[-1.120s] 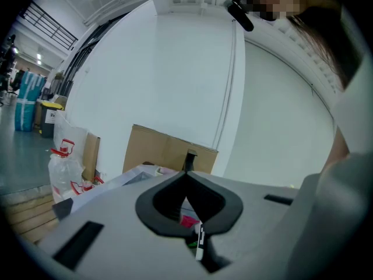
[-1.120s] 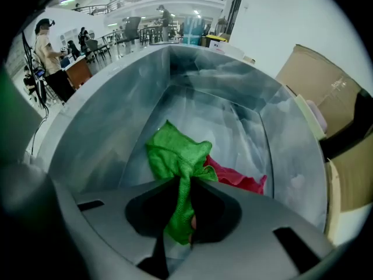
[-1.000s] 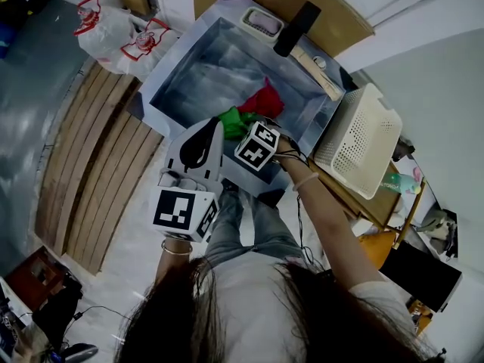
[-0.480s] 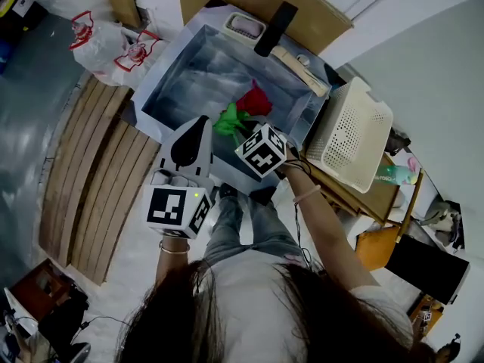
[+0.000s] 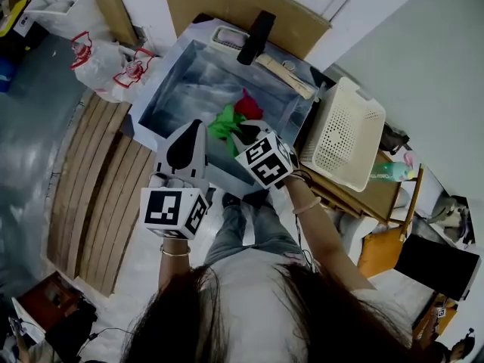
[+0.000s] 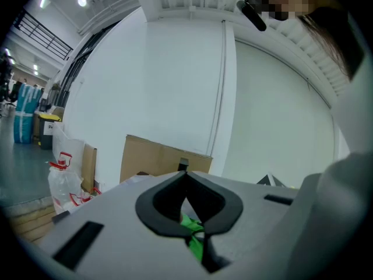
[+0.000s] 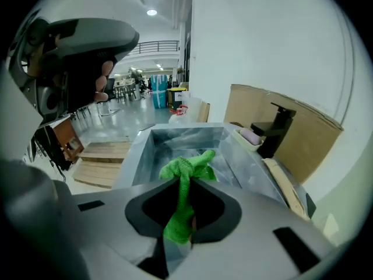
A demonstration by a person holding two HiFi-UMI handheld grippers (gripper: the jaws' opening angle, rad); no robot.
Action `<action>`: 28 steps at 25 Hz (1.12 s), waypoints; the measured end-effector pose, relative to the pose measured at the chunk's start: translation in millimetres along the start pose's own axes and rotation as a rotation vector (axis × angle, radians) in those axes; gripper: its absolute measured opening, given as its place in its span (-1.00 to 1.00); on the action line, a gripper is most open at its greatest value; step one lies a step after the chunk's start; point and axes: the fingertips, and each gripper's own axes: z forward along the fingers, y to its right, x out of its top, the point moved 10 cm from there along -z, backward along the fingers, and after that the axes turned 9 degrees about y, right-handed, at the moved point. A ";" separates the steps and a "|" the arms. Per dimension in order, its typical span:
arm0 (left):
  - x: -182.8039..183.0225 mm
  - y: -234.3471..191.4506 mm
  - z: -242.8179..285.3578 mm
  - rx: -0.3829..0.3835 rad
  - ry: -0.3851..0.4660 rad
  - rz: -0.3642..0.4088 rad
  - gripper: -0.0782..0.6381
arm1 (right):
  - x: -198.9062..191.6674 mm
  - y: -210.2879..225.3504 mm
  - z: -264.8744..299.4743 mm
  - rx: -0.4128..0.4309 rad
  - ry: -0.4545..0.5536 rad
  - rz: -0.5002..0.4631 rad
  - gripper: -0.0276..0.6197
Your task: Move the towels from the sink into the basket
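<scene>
My right gripper point(image 5: 243, 137) hangs over the near part of the steel sink point(image 5: 175, 82), shut on a green towel point(image 5: 224, 122). In the right gripper view the green towel point(image 7: 184, 182) bunches above the jaws of the right gripper point(image 7: 184, 186) and trails down between them. A red towel point(image 5: 250, 105) shows just behind the green one; whether it is lifted too I cannot tell. The white basket point(image 5: 342, 133) stands to the right of the sink. My left gripper point(image 5: 194, 125) is held over the sink's near left rim; in its own view the left gripper point(image 6: 185, 177) has its tips together and holds nothing.
A black faucet point(image 7: 275, 128) and a soap dish point(image 7: 250, 136) sit on the sink's far rim, with cardboard point(image 5: 243, 2) against the wall behind. Plastic bags point(image 5: 110, 51) lie to the left, beside wooden floor slats point(image 5: 91, 195). A green bottle point(image 5: 392, 171) lies past the basket.
My right gripper has risen with the green towel, lifting it off the sink bottom. The left gripper has come up a little.
</scene>
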 end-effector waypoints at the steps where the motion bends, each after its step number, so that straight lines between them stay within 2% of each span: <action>1: 1.7 2.8 0.5 -0.002 0.001 0.004 -0.76 | 1.3 0.5 -4.3 -0.003 0.013 0.004 -0.69; 11: 14.6 28.8 1.9 -0.008 0.018 0.033 -0.76 | 7.7 6.8 -45.4 -0.040 0.126 0.055 -0.68; 19: 27.0 54.2 6.6 -0.040 0.029 0.079 -0.76 | 16.4 15.2 -82.8 -0.089 0.265 0.080 -0.69; 28: 33.2 79.9 14.5 -0.074 0.014 0.109 -0.76 | 21.6 23.5 -122.6 -0.110 0.334 0.089 -0.68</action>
